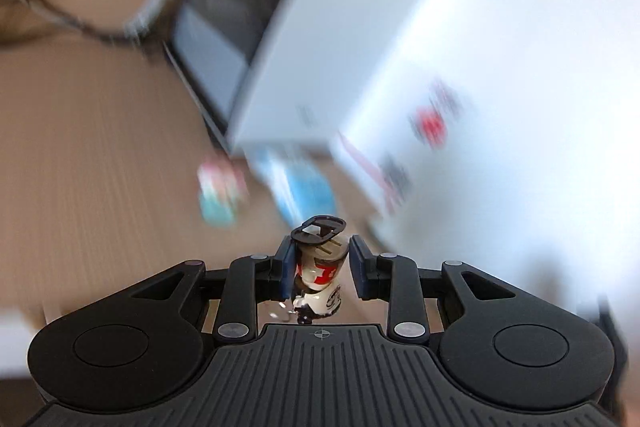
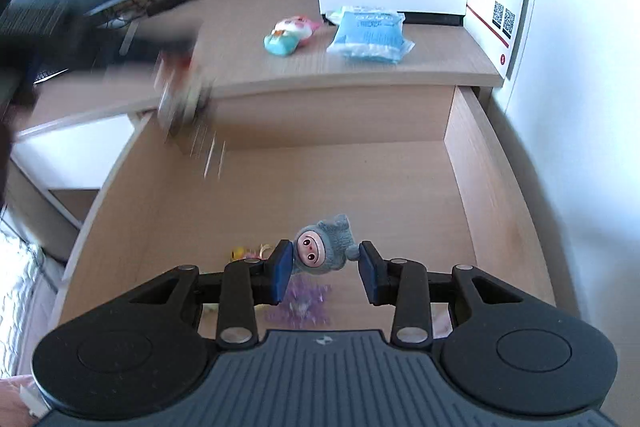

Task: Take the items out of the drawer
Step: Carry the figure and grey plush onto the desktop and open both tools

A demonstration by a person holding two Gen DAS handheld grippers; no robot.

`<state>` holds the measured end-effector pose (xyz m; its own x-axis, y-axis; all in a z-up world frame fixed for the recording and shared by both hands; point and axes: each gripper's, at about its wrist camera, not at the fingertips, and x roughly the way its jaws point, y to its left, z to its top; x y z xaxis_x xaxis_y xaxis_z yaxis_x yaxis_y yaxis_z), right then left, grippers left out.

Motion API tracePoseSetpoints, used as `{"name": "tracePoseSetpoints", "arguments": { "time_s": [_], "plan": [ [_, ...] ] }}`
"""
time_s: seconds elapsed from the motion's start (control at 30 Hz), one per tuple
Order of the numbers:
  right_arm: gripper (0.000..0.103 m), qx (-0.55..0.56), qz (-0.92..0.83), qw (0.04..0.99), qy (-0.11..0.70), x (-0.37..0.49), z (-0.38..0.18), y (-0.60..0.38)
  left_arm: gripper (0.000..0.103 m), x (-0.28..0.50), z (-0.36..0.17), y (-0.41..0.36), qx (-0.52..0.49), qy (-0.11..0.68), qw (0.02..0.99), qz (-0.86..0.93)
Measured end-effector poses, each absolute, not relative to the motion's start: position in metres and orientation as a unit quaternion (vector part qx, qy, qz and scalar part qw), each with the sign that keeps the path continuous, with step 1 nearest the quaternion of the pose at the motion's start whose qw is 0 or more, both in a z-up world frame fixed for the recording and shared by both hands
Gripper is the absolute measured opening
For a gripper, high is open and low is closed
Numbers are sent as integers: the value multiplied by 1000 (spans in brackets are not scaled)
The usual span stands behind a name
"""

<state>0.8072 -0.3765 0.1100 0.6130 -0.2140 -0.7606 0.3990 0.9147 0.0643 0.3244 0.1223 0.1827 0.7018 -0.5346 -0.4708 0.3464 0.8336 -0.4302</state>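
Pinches, with the right gripper (image 2: 324, 259), a small grey-blue doll (image 2: 320, 247) at the head: left pad against its cheek, right pad against its stubby arm, face turned toward the camera, long axis running away from the palm and slightly rightward. Hangs just above the floor of the open drawer (image 2: 480, 187), apparently clear of it, though hard to be sure from this angle. Clamps, with the left gripper (image 1: 324, 251), a small clear bottle (image 1: 318, 267) with a black loop cap and a red-and-white label, upright between the pads, cap poking out past the fingertips; looks firmly nipped low down, with a sliver of daylight beside the right pad near the top. Matters most now: the way from each load to the desk top (image 2: 260, 67), which lies ahead and above the drawer's back wall. Shows, in the right wrist view, the left gripper as a blur already at the desk edge, so probably the nearer of the 2 to a set-down. Leaves the doll a longer path, up over the back wall toward the free strip in front of the pink-and-teal toy (image 2: 290, 35) and the blue packet (image 2: 368, 35). Leaves 2 more things in the drawer, under the right gripper: something purple (image 2: 304, 303) and something yellow (image 2: 240, 253), both too hidden to name.
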Motion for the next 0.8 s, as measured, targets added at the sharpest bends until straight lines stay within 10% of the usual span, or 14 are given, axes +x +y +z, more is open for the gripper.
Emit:
{"name": "tracePoseSetpoints", "arguments": {
  "time_s": [0.8],
  "plan": [
    [35, 112, -211, 877, 416, 844, 74, -406, 38, 427, 95, 175, -172, 314, 928, -104]
  ]
}}
